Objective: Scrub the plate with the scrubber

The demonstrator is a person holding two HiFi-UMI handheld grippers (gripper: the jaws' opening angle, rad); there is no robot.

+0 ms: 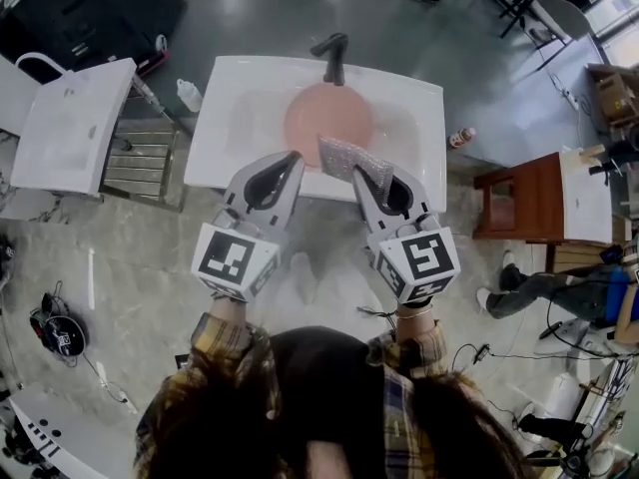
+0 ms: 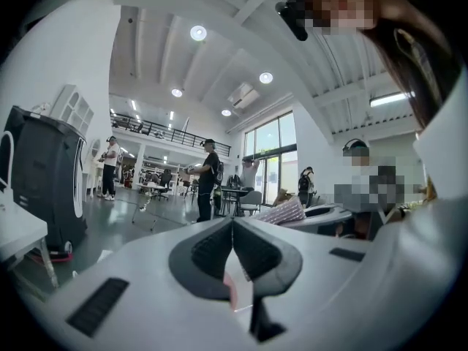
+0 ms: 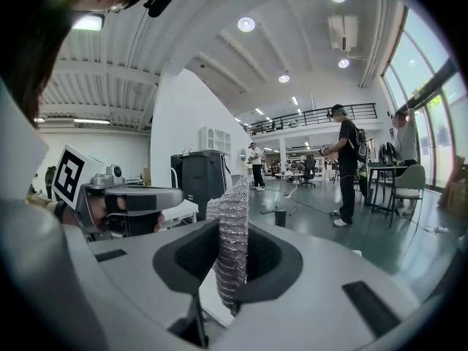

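sleeves in plaid [image 1: 225, 339] nearest me, both grippers held out side by side. left gripper [image 1: 292, 156]: jaws pressed together with nothing between them, tips over the near rim of the white sink [image 1: 215, 118]. right gripper [image 1: 377, 173]: jaws clamped on the silver mesh scrubber [image 1: 349, 156], which sticks out past the tips. pink plate [image 1: 324, 118] lies flat in the basin just beyond the scrubber; whether they touch i cannot tell. black faucet [image 1: 332, 58] stands behind the plate. small bottle [image 1: 188, 95] on the floor left of the sink.
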